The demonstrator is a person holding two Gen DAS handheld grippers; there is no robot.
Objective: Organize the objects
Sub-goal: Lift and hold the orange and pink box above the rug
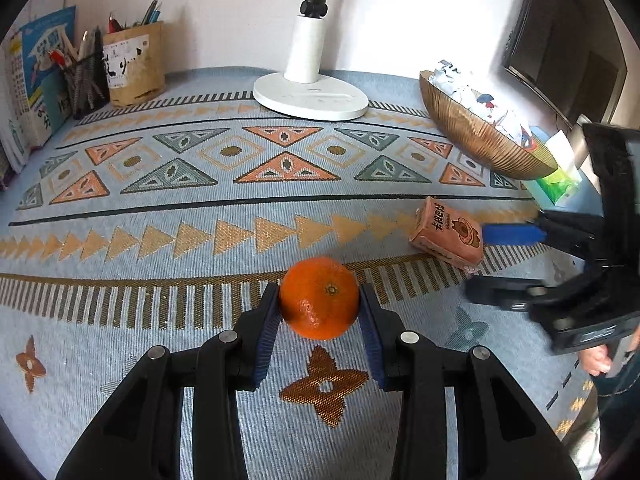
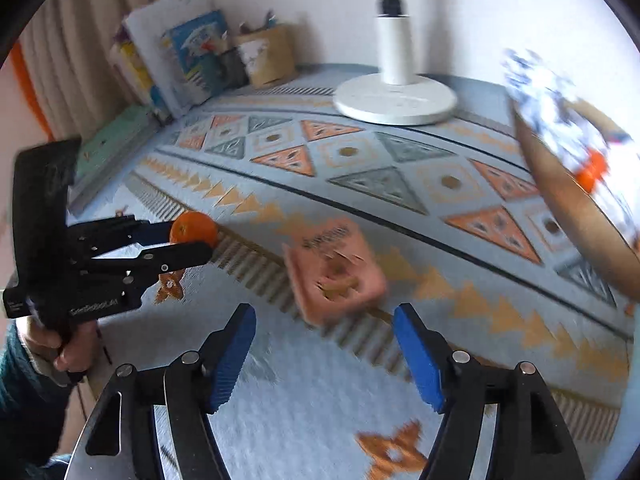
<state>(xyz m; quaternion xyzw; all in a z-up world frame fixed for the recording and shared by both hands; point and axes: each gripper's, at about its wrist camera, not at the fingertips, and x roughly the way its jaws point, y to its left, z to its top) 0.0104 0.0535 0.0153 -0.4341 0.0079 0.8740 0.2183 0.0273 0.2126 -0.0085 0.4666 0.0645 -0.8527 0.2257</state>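
An orange tangerine [image 1: 320,298] sits between the blue pads of my left gripper [image 1: 320,300], which is shut on it just above the patterned cloth. From the right wrist view the same tangerine [image 2: 195,229] shows in the left gripper [image 2: 196,240] at the left. A pink snack packet [image 1: 446,233] lies on the cloth to the right. My right gripper [image 1: 476,258] reaches toward it from the right, one blue finger touching its edge. In the right wrist view the packet [image 2: 336,270] lies blurred just beyond the open right gripper [image 2: 324,320], outside its pads.
A golden bowl [image 1: 476,136] with wrapped items stands at the back right, a tissue pack [image 1: 560,172] beside it. A white lamp base [image 1: 310,96] sits at the back centre. Pen holders [image 1: 134,64] and books [image 1: 40,76] line the back left. A person's hand [image 2: 66,350] holds the left gripper.
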